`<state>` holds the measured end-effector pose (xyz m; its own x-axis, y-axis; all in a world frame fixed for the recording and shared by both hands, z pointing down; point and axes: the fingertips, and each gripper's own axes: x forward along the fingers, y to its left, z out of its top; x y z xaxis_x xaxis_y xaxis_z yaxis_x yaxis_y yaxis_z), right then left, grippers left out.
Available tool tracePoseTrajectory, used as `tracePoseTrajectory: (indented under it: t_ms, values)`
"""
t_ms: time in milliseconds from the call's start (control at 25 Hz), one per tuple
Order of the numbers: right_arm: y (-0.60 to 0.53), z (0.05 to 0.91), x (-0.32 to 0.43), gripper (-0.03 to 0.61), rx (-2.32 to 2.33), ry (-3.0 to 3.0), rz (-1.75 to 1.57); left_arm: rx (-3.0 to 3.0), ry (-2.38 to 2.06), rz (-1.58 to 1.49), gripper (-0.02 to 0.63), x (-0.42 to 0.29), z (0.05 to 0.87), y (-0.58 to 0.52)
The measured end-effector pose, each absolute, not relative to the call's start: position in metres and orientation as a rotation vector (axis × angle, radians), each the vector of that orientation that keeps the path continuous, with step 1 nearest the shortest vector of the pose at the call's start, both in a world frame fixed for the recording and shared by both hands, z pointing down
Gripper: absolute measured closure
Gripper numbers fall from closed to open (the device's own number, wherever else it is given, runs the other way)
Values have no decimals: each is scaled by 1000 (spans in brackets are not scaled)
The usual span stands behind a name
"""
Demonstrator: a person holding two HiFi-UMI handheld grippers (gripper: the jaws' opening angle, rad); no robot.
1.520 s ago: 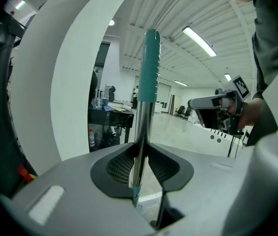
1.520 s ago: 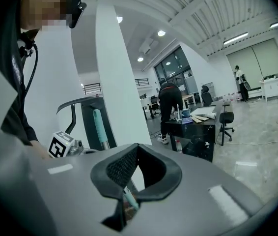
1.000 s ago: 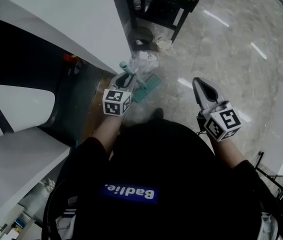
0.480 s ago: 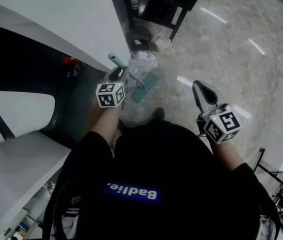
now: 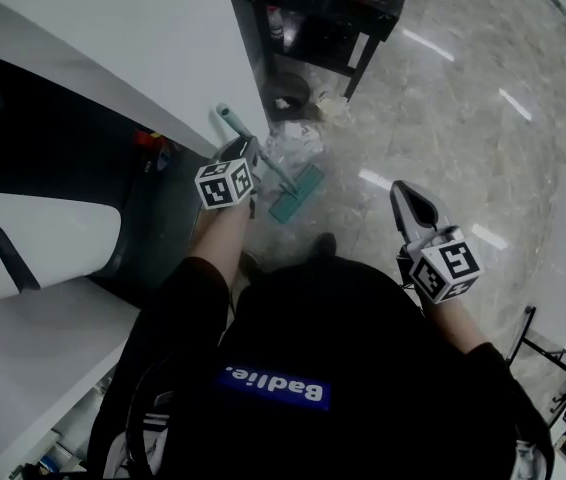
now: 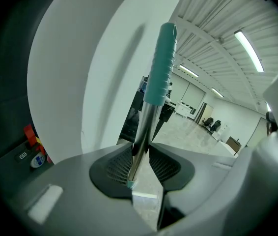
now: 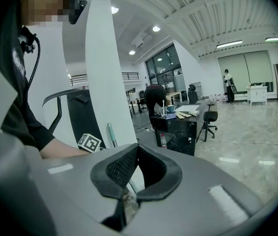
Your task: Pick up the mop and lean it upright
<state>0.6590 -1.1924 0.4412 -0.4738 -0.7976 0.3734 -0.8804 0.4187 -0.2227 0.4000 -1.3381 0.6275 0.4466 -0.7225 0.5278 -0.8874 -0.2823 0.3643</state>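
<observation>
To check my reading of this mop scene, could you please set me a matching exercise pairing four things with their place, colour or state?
Things:
1. mop grip
2. mop head
3. right tool
4. desk

Places, colours, states:
A. black, cluttered top
B. shut, nothing in it
C. flat on the floor
D. teal and ribbed, up beside the white wall

Pairs: 1-D; 2-C; 3-B; 4-A.
</observation>
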Motion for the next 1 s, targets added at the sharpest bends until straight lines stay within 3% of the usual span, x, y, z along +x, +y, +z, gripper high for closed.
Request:
tracePoseTrajectory:
  t_ms: [600, 1000]
  values:
    - [-1195, 444, 667, 561, 1518, -2443, 588, 2014, -1359, 322, 482, 398, 630, -1349]
    - [-1190, 448, 680, 546, 1524, -2469, 612, 1909, -1363, 356, 407, 398, 642, -1344]
